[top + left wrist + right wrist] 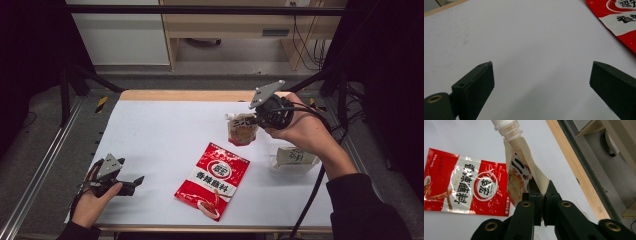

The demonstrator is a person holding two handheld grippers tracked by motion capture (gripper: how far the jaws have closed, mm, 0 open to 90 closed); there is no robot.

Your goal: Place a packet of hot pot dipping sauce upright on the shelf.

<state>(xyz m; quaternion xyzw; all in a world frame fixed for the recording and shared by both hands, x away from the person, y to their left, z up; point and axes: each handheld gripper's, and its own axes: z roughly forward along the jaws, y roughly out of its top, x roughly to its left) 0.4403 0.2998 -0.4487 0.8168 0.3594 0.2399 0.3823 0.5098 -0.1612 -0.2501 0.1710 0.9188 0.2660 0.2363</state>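
The right gripper [260, 118] has its jaws clamped on the spouted pouch [242, 129], lifted at upper right. The left gripper [131, 183] rests with jaws apart and empty. The red seasoning packet [212, 180] lies untouched, seemingly awaiting handling.

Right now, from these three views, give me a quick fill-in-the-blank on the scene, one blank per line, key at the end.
1. The right gripper is shut on the beige spouted pouch with a white cap, holding it by its ____ edge.
2. The left gripper is ____, with bare white table between its fingers.
3. The flat red-and-white foil sachet lies on the table ____ the two grippers.

Missing words: side; open; between
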